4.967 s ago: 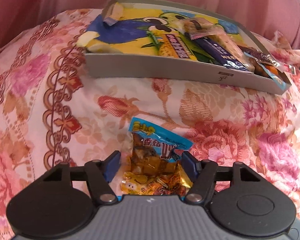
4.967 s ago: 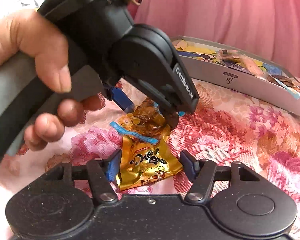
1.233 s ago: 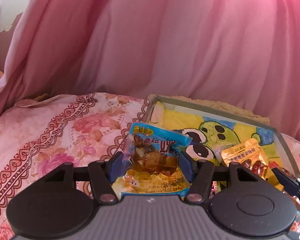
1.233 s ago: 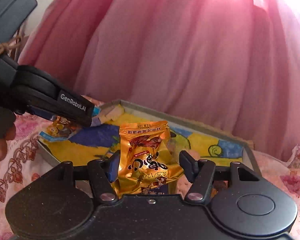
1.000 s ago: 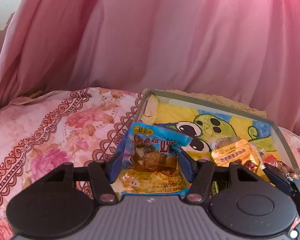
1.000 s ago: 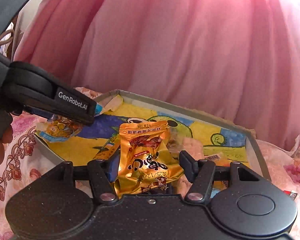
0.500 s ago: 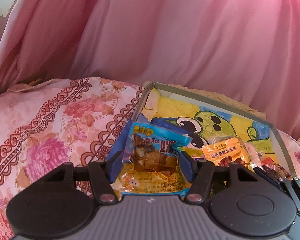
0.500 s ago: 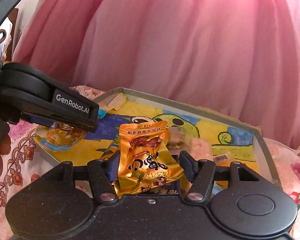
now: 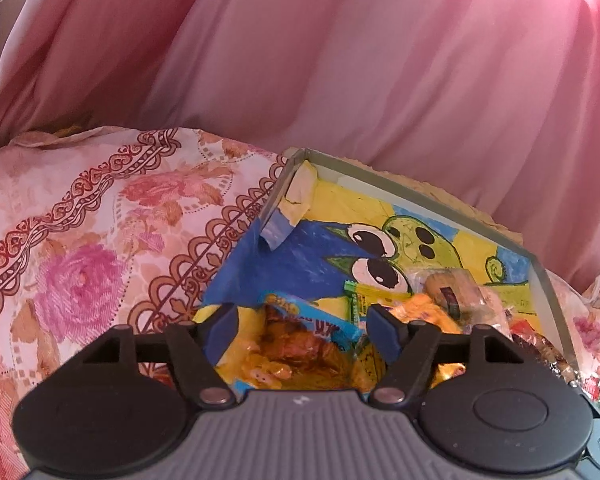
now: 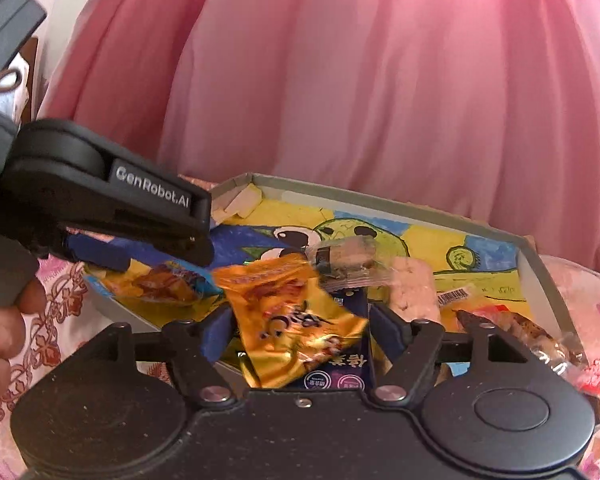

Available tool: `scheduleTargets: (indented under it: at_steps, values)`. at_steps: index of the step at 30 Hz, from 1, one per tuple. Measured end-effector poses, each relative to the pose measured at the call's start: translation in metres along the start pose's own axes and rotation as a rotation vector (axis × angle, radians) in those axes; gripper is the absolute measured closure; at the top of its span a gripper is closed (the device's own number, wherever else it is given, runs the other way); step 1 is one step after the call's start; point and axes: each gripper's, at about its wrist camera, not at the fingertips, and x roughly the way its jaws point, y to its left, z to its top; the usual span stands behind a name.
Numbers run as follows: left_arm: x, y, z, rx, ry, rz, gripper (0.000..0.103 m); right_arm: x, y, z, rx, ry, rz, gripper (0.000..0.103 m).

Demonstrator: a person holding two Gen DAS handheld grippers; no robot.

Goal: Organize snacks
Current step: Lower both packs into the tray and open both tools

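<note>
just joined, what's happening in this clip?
A person holds a gripper in each hand over a shallow cartoon-printed box on a floral bedspread, sorting snacks into it. The left gripper has its jaws open, with a blue-edged snack packet lying loose in the box between them. The right gripper is open too, and its gold packet sits tilted, apparently just let go. Other wrapped snacks already lie in the box.
</note>
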Motion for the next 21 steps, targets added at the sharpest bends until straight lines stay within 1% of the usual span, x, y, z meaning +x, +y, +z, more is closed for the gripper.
scheduleTargets:
  at_steps: [2,6,10,11,14,17,21]
  values:
    - [-0.002,-0.001,-0.001,-0.008,-0.007,-0.004,0.023,-0.002,-0.002,0.0,0.019,-0.015,0.006,0.02]
    - [-0.009,0.0,0.0,-0.053,-0.032,-0.018,0.017,-0.009,-0.004,-0.001,0.038,-0.041,0.012,0.018]
    - [-0.02,0.0,0.0,-0.062,-0.059,-0.019,0.011,-0.021,-0.009,0.001,0.075,-0.072,0.035,0.005]
    - [-0.022,-0.001,0.0,-0.054,-0.07,-0.012,0.007,-0.025,-0.01,0.002,0.086,-0.076,0.05,0.004]
    - [-0.034,-0.004,0.001,-0.042,-0.107,0.006,0.004,-0.038,-0.012,0.006,0.089,-0.096,0.072,0.003]
    - [-0.048,-0.008,0.004,-0.044,-0.144,0.011,0.001,-0.055,-0.018,0.009,0.105,-0.123,0.056,0.001]
    - [-0.07,-0.014,0.008,-0.033,-0.185,0.019,0.001,-0.082,-0.031,0.018,0.121,-0.151,0.031,0.001]
